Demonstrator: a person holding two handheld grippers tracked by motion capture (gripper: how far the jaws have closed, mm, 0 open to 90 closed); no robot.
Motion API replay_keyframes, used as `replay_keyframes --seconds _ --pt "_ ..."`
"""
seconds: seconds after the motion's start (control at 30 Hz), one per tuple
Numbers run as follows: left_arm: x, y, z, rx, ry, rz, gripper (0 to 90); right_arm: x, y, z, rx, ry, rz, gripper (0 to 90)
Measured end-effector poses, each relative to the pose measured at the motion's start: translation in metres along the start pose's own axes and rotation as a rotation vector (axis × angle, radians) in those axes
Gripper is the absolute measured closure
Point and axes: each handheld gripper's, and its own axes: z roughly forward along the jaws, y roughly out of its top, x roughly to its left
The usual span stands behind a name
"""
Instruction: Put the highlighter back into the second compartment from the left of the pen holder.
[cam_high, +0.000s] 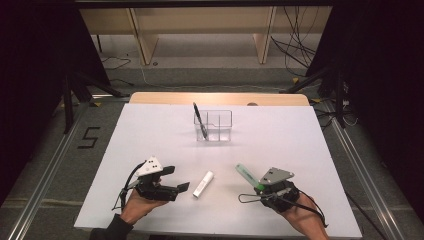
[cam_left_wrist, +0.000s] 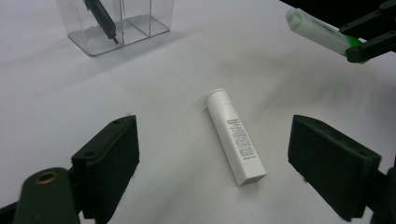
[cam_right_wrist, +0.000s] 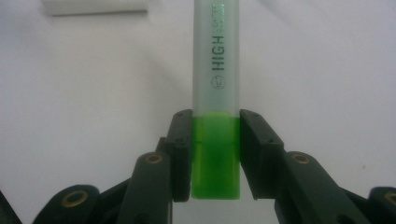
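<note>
Highlighter (cam_right_wrist: 216, 93) sits clamped by its green end between the right gripper (cam_high: 265, 186) fingers, lifted clear of the table (cam_high: 280, 150), likely bound for the clear organizer (cam_high: 213, 125), while the left gripper (cam_left_wrist: 210, 158) fingers spread wide either side of the white tube (cam_left_wrist: 235, 137).

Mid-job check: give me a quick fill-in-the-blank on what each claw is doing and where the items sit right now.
1. The right claw is shut on the ____ highlighter marker.
2. The left claw is ____, its jaws either side of the white cylindrical tube.
3. The black pen stands in the ____ compartment of the clear plastic organizer box, seen from the high view.

Missing words: green; open; left
</note>
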Motion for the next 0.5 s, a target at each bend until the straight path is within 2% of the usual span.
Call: replay_keyframes --seconds 0.2,0.33,0.5 --pt "0.0 0.007 -0.002 -0.005 -0.012 -0.004 16.2 0.019 0.009 -0.002 -0.071 -0.079 -0.128 67.2" --pt "0.0 0.015 -0.002 0.001 -0.02 0.005 16.2 0.027 0.01 0.0 -0.125 -0.137 -0.243 67.2" --pt "-0.002 0.026 -0.003 0.025 -0.025 0.029 16.2 0.041 0.012 0.003 -0.167 -0.215 -0.381 67.2"
